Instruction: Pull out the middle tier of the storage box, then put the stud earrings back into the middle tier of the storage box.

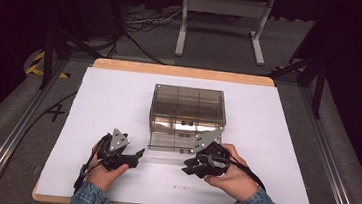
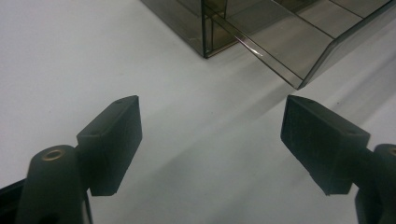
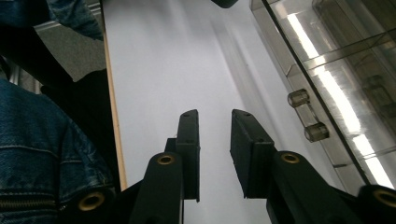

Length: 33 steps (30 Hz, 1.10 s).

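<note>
Drawer [image 1: 175, 142] front toward person

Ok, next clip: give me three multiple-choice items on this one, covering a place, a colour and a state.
1. Where does the smoky plastic box stand?
A. mid-table, beyond both grippers
B. at the table's left edge
C. on the floor

2. What colour is the surface of the table?
A. green
B. white
C. red

3. How do the jaws of the left gripper stand?
A. clamped on the box
C. shut on nothing
B. wide apart, nothing between

Key: 1 A, the high view shows it centred beyond the hands. 2 B, the top is white with a wooden rim. 3 B, the left gripper view shows bare table between its pads.
</note>
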### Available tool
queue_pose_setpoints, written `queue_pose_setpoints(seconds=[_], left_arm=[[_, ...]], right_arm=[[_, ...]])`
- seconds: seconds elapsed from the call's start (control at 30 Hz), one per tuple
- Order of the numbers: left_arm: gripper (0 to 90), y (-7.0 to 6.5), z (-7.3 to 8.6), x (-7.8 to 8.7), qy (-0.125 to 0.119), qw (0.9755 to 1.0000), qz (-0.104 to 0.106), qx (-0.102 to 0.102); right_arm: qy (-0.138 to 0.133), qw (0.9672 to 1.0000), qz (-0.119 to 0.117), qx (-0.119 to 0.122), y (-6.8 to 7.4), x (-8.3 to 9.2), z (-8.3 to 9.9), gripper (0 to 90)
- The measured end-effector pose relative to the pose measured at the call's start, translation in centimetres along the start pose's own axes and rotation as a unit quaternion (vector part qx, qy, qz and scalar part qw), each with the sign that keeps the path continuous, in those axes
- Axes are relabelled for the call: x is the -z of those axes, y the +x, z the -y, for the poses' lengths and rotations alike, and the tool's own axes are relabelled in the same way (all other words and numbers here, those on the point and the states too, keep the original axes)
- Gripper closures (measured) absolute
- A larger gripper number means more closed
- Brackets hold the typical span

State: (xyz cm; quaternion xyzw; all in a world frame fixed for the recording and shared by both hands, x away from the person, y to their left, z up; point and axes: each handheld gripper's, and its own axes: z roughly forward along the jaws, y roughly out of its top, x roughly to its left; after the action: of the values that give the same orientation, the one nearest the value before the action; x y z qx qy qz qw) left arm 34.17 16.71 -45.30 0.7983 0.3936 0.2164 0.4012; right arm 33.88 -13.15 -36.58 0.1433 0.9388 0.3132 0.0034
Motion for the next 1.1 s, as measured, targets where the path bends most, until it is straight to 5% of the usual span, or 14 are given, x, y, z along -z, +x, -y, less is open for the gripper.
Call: queue_pose_setpoints(seconds=[0.23,1.1], left_arm=[[21.1,0.0,0.0,0.0,0.001,1.0000,-0.001,-0.003],[21.1,0.0,0.0,0.0,0.001,1.0000,0.001,-0.003]], right_arm=[[-0.016,0.9998,-0.005,-0.012,0.2,-0.2,0.4,72.6],[0.034,0.9990,-0.030,-0.001,1.1,-4.0,0.8,72.6]])
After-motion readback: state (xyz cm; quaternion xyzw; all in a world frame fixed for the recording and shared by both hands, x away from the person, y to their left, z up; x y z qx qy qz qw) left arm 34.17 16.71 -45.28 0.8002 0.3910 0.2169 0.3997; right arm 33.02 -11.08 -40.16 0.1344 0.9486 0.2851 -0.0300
